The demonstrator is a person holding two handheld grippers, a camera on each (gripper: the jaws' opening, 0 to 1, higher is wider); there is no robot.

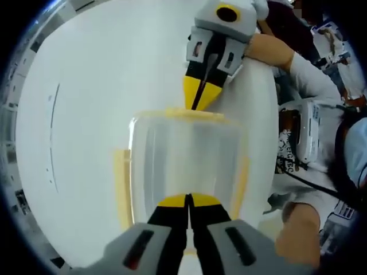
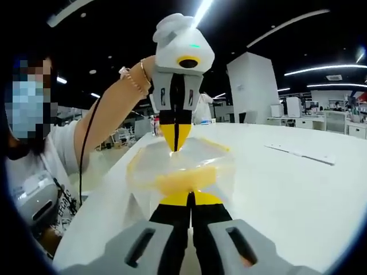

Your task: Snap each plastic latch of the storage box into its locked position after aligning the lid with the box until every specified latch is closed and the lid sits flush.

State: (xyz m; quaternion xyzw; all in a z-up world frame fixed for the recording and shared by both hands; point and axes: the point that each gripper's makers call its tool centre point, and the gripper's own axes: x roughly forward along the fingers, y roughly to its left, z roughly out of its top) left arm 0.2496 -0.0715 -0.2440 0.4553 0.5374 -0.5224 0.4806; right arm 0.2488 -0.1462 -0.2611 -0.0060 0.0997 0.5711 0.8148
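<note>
Two grippers meet over one clear storage box, one at each end of it. Nearest in the left gripper view, the left gripper has its yellow-tipped jaws pressed together, with only a thin dark line between them, and the tips lie on the near edge of the box where a yellow latch sits. Beyond the tips stretches the transparent lid, and yellow latches run down both long sides, one on the left and one on the right. At the far end the right gripper points down with its jaws closed, its tip touching the yellow strip along the far edge. The box stands on a white table, and a person's hand holds the right gripper from behind. In the right gripper view the right gripper is nearest, jaws shut together and resting on a yellow latch at the near end of the box. Farther off, the left gripper comes down onto the opposite edge, jaws together. Whether either pair actually pinches a latch cannot be told. A flat white strip lies well apart on the table.
</note>
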